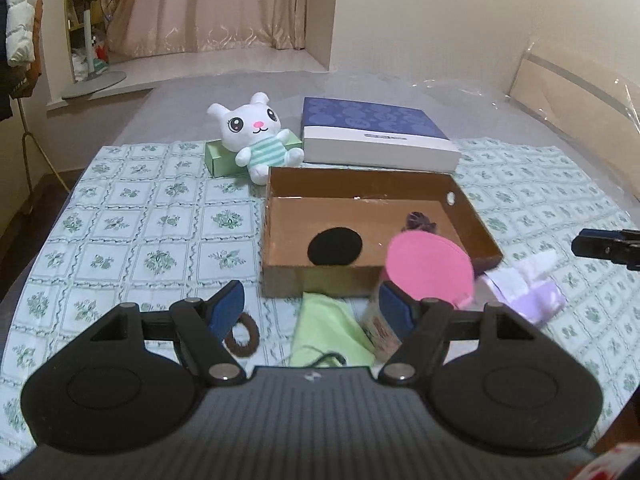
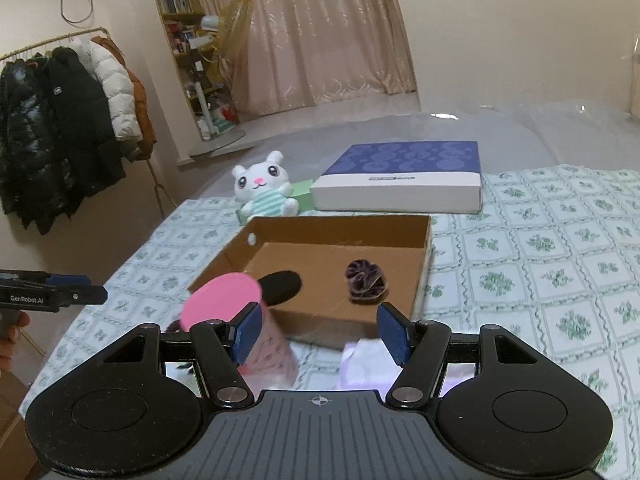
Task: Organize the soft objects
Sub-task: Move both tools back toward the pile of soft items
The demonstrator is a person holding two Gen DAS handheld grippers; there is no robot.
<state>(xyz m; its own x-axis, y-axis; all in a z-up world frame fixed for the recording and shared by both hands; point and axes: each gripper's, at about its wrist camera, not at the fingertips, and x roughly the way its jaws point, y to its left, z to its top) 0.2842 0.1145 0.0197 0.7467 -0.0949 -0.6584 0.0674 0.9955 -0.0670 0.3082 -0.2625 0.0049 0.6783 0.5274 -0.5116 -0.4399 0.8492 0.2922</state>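
The bed [image 1: 132, 216] carries everything, under a green-patterned cloth [image 2: 560, 264] that stops short of the bed's far edge, where the surface is plain grey.

Near the far edge of the cloth lies a blue-and-white box [image 1: 376, 136], closed and flat. Just nearer than it, about mid-cloth, sits an open carton [image 1: 276, 248]. On the carton floor lie a black disc [image 1: 335, 246] toward its left side and a purple scrunchie [image 2: 366, 280] toward its right, well apart.

Left of the blue-and-white box a white plush rabbit [image 1: 256, 132] in a striped top leans on a small green box [image 1: 218, 160], its foot close to the carton's far left corner.

In front of the carton's near wall stands a pink-lidded tub [image 1: 428, 268], blurred, touching or just beside that wall. Right of it lies a lilac and white cloth bundle [image 1: 524, 288]. Left of the tub a pale green cloth [image 1: 324, 328] lies flat, and further left a brown hair tie [image 1: 242, 336].

The left gripper [image 1: 310, 304] hangs above the near edge, jaws wide and empty, the green cloth below the gap. The right gripper [image 2: 320, 330] is also spread with nothing gripped; the tub is beside its left finger and the bundle is below.
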